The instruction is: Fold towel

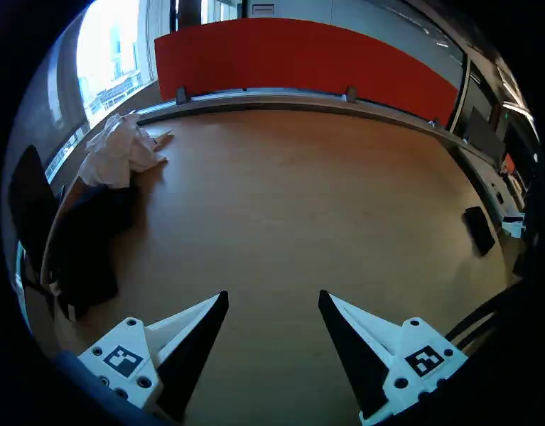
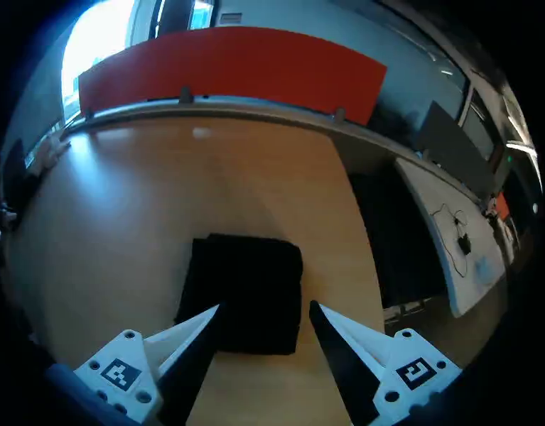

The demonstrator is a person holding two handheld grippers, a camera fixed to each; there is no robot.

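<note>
**Left gripper view.** At the upper left of the frame a crumpled white cloth (image 1: 119, 149) lies in a loose pile on the bench (image 1: 286, 199), not folded at all. Just below it a dark heap (image 1: 87, 241) hangs at the bench's left edge; you cannot tell what it is. The red screen (image 1: 308, 60) runs along the far edge at the top. At the bottom centre your left tongs (image 1: 272, 294) stand apart over bare wood, holding nothing. At the right edge sits a small dark object (image 1: 479, 228), too small to identify.

**Right gripper view.** The bench (image 2: 130, 213) takes up the left and centre of the frame. At the lower centre the towel (image 2: 244, 291), black, lies flat as a compact rectangle with fairly even edges. Its near edge reaches in between the fingers of your right tongs (image 2: 265, 305), which stand apart and do not clamp it. At the right a white desk (image 2: 450, 248) carries a cable (image 2: 457, 234).

**Progress.** Judged from its tidy shape, this towel looks folded, or one fold short of finished. The white cloth, if it belongs to your task, is not yet begun.
</note>
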